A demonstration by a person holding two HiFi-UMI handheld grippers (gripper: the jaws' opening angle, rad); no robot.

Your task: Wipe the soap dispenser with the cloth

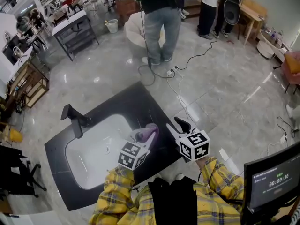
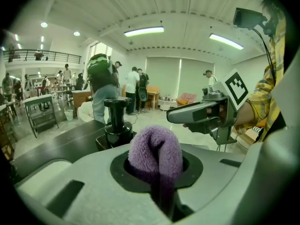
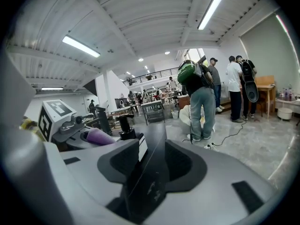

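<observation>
Left gripper (image 1: 142,141): jaws closed on a wad of purple fleecy cloth (image 2: 155,152), which bulges up out of the pads and hangs down through the gap between them.

The black pump-top soap dispenser (image 2: 116,122) stands upright on the black countertop (image 1: 60,173), beside the white sink basin (image 1: 93,159). Its long axis is vertical, with the pump head on top.

In the left gripper view the dispenser lies at about ten o'clock from the cloth. It is just beyond the wad and apart from it, so no contact is made yet.

Right gripper (image 3: 152,168): jaws part-open with nothing between the pads; only the dark countertop shows through the gap. In this view the dispenser (image 3: 125,126) sits at about eleven o'clock from the jaws and farther off. The cloth-bearing left gripper shows at nine o'clock.

In the left gripper view the right gripper (image 2: 180,115) reaches in level from three o'clock, clear of the pump.

Judged relation: the cloth hand is the nearer of the two. The coming move calls for carrying the wad forward and toward ten o'clock onto the dispenser's body. The right jaws are free to steady it.
</observation>
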